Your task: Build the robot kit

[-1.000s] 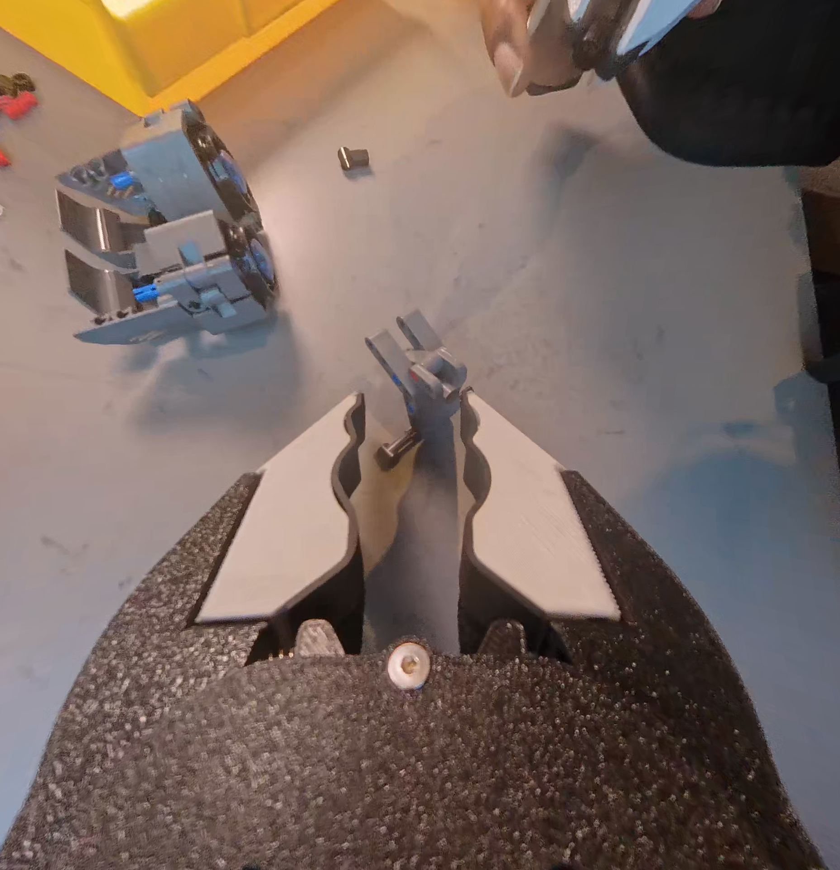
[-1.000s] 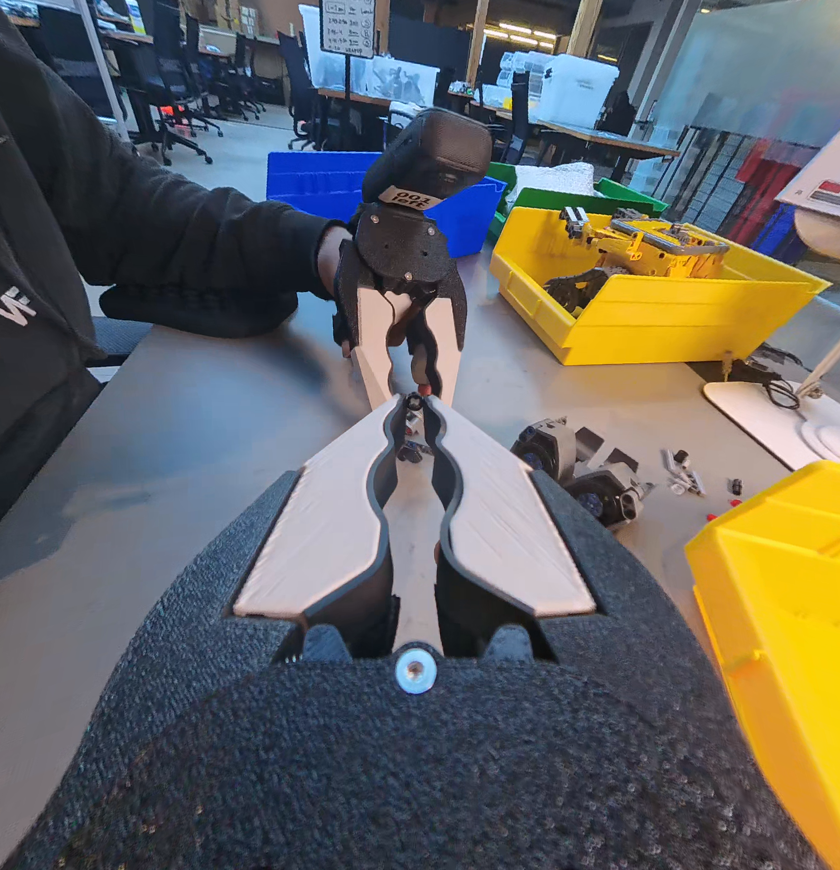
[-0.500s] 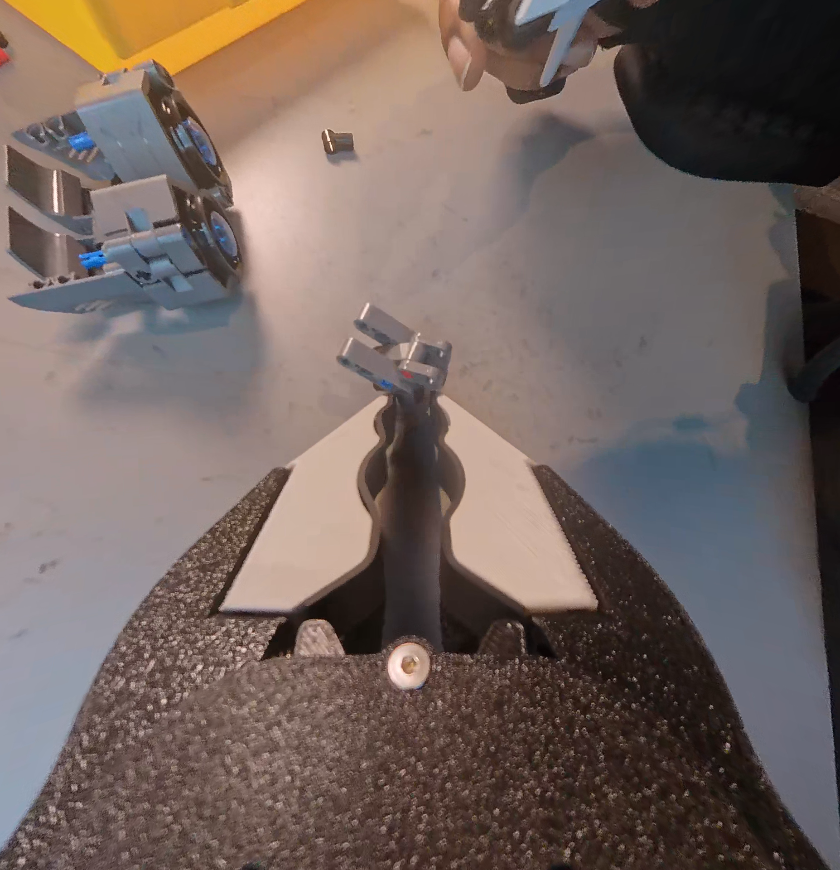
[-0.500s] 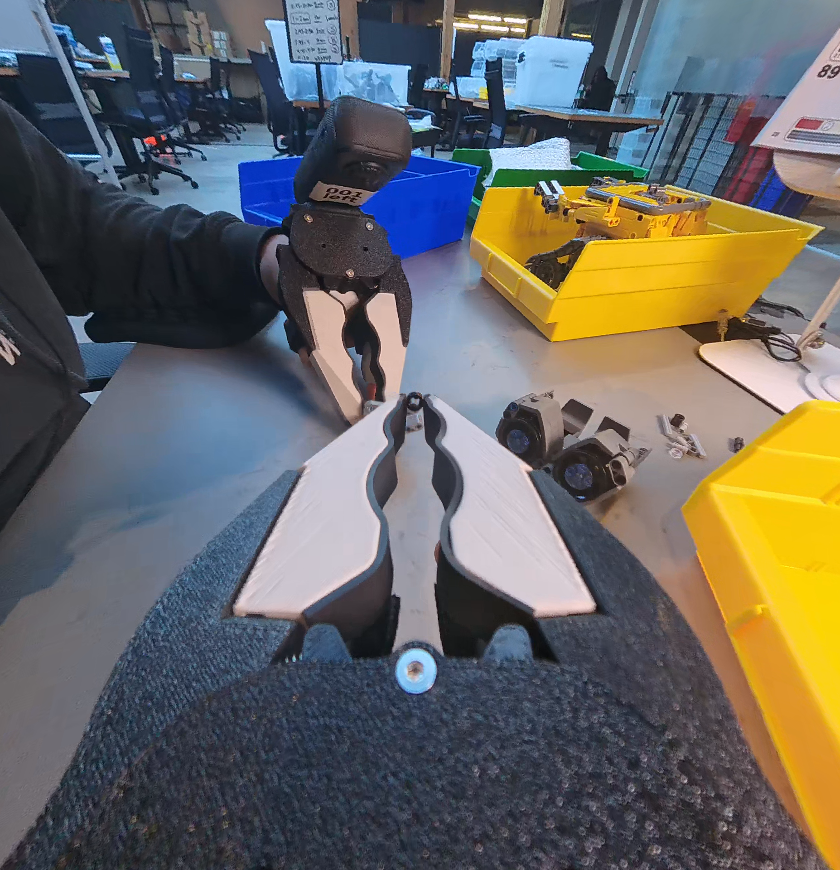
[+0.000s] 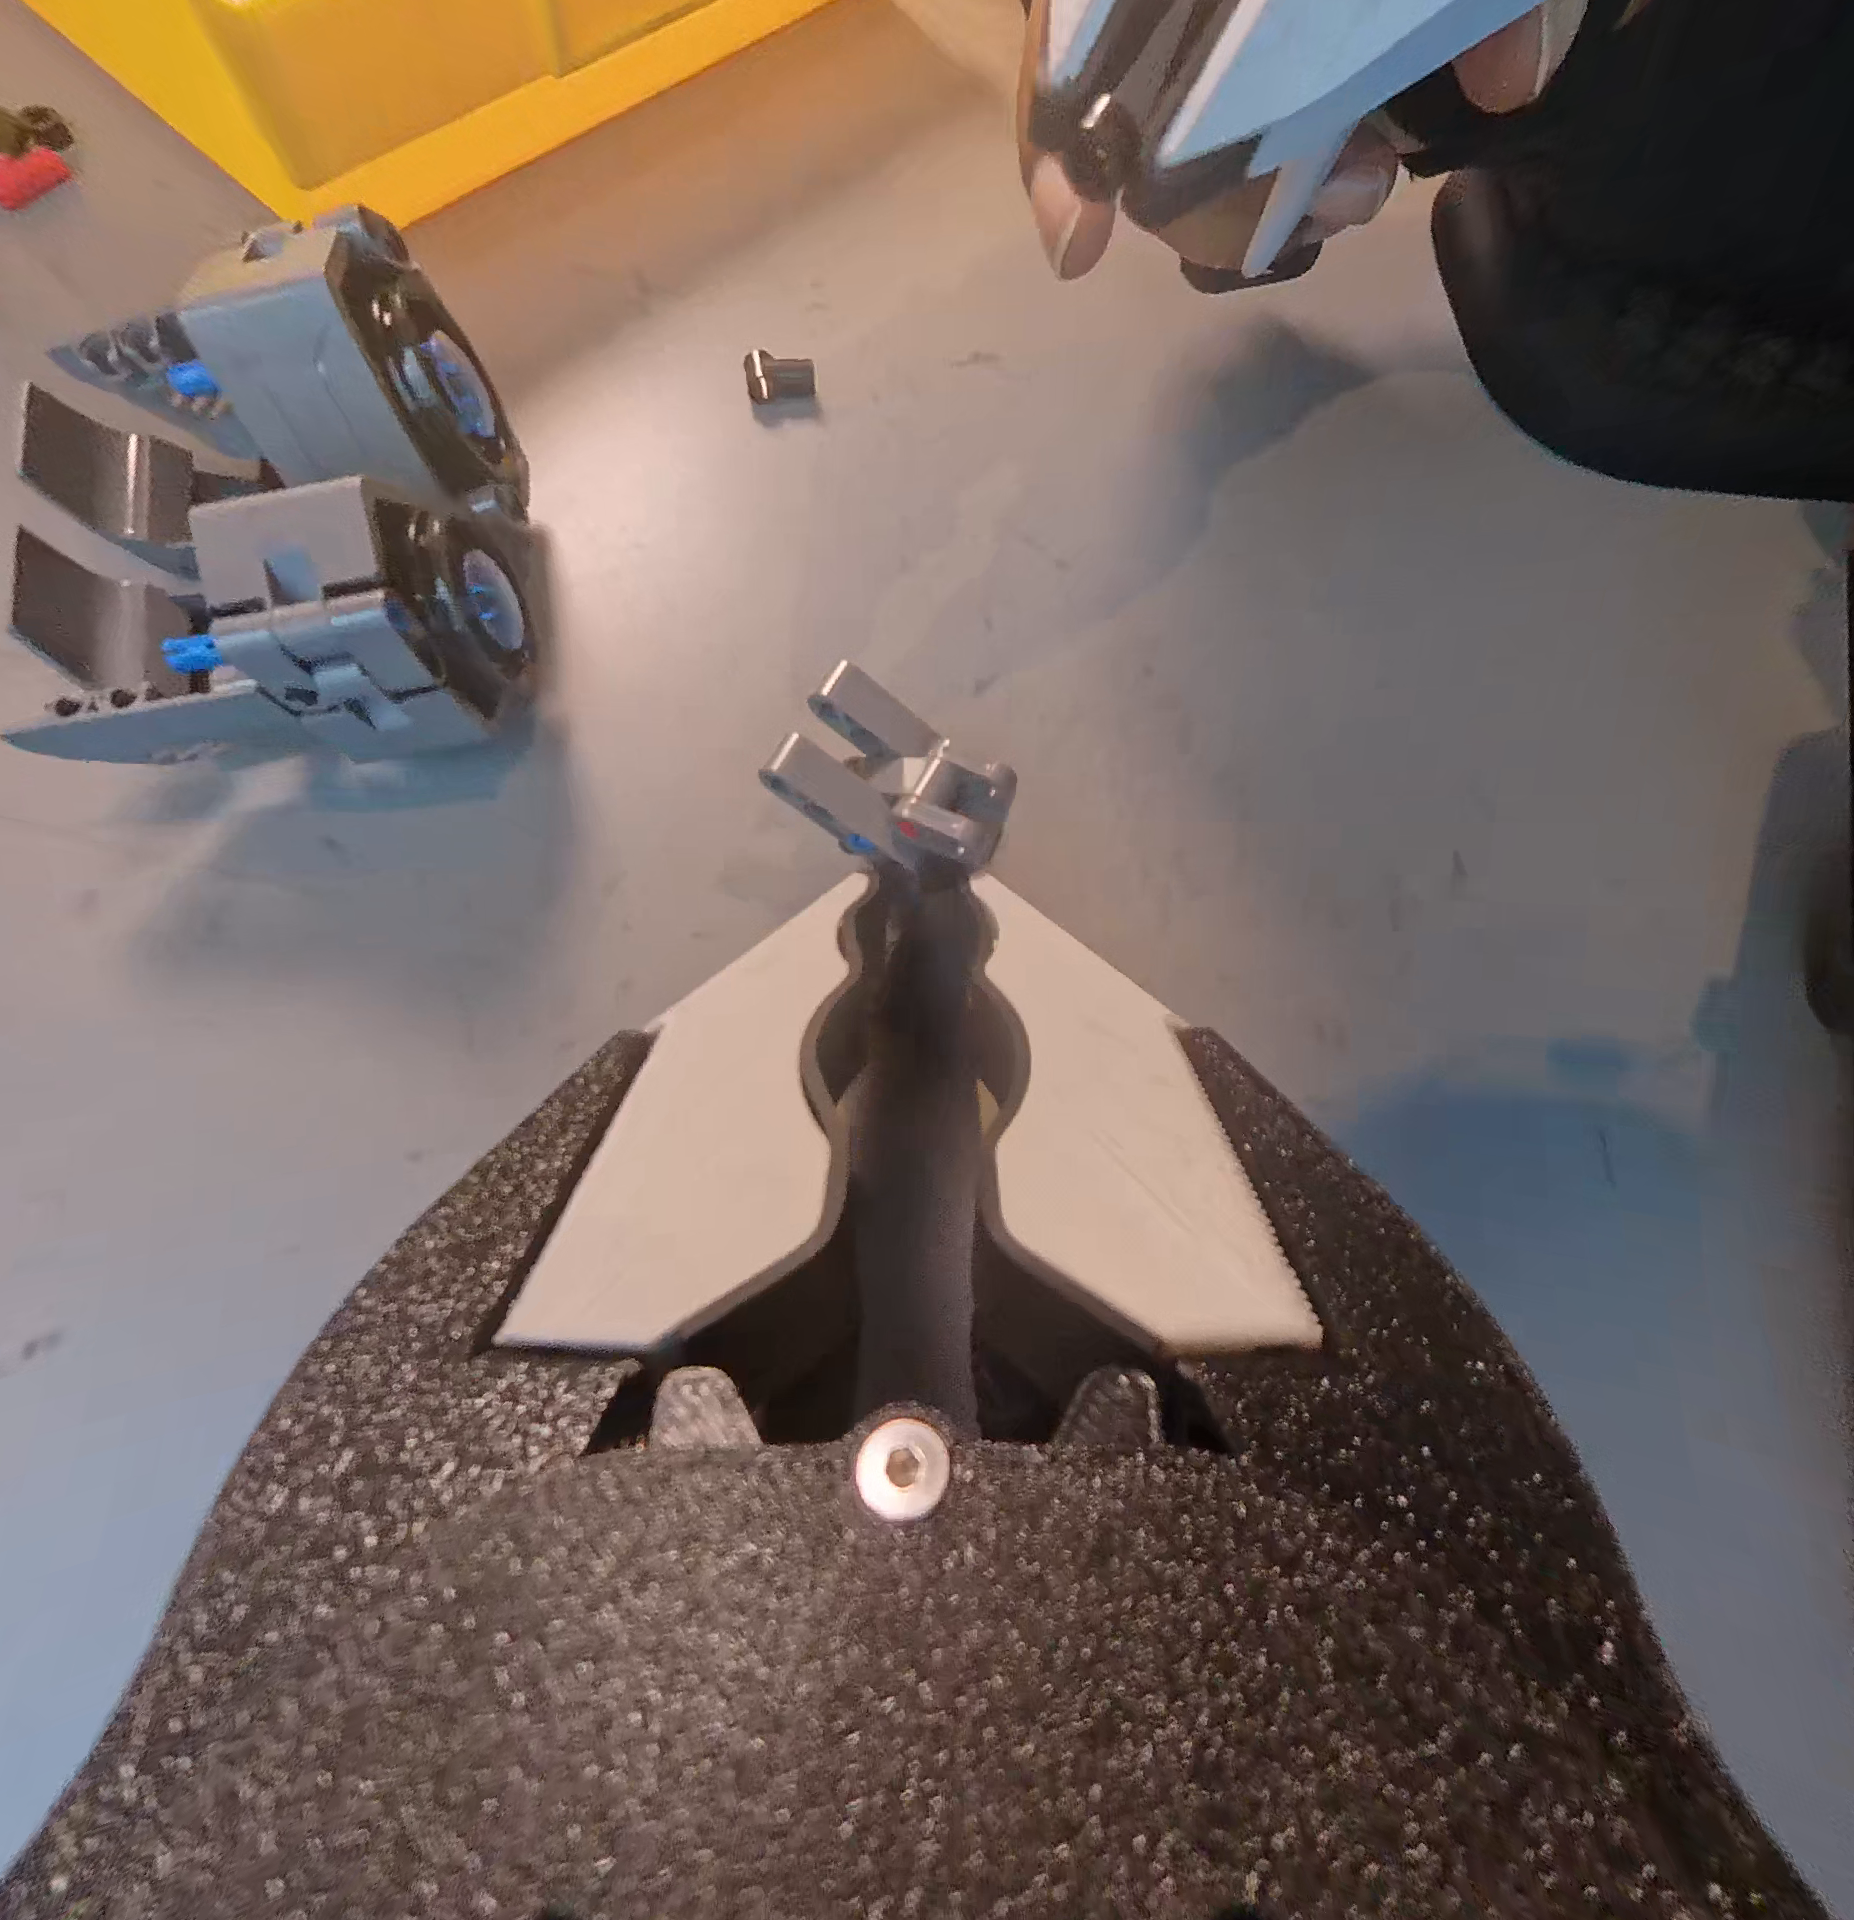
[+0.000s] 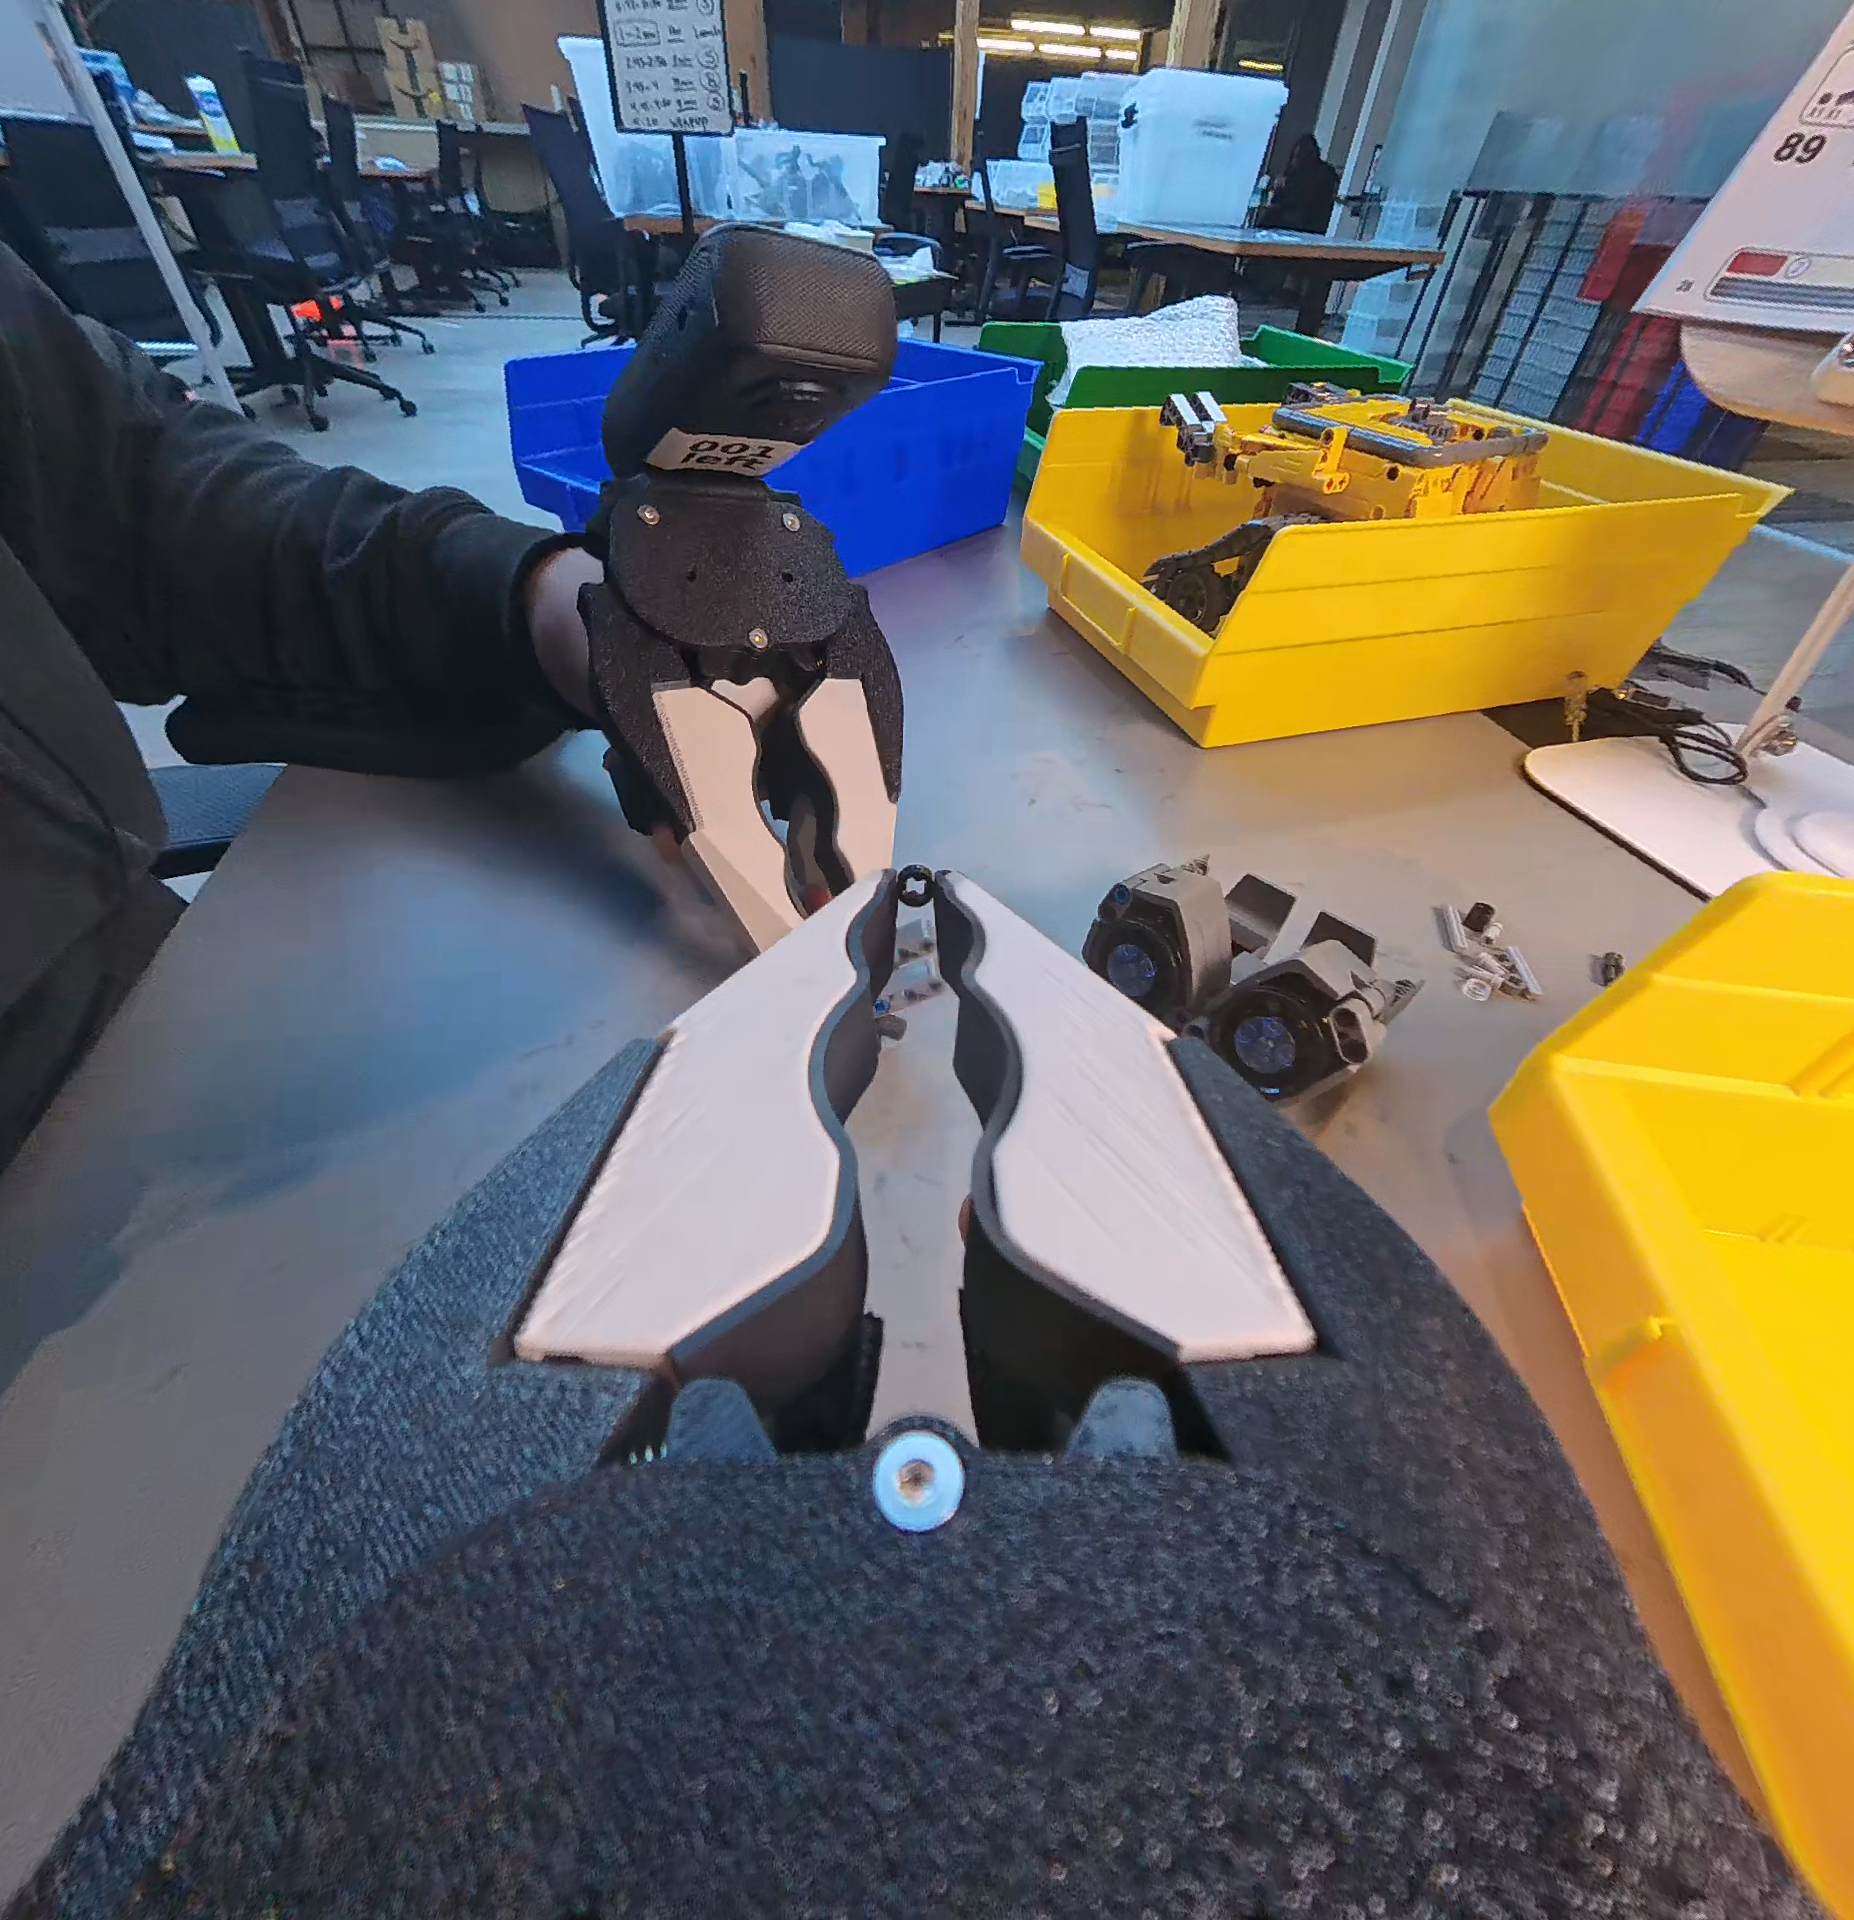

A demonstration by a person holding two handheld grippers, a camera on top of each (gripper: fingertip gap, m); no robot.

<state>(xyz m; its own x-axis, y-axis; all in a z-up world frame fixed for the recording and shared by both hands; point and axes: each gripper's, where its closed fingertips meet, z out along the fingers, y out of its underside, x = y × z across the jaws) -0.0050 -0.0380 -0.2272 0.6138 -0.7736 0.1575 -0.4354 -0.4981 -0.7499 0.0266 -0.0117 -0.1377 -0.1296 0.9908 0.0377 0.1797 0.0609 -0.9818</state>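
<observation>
Since a second earlier the left gripper (image 5: pixel 918 883) had closed on the small grey bracket piece (image 5: pixel 892 774), lifting it above the grey table (image 5: pixel 1318 779), right of the grey motor assembly (image 5: pixel 279 540). Light, stiff and small, it seemed best pinched at its stem. Further right, the right gripper (image 6: pixel 915 883) pinched a tiny black pin (image 6: pixel 915 885).

You sat at a grey worktable (image 6: pixel 1058 727) in a big open workshop. Behind the table, black office chairs (image 6: pixel 310 312) stood at long desks (image 6: pixel 1266 244) on a pale bare floor (image 6: pixel 455 384). Further behind the table, clear plastic storage boxes (image 6: pixel 1193 145) were stacked on those desks. A whiteboard on a stand (image 6: pixel 668 62) stood among the chairs. Ceiling strip lights (image 6: pixel 1068 36) glowed far behind the table; wooden posts (image 6: pixel 967 83) rose there too.
</observation>
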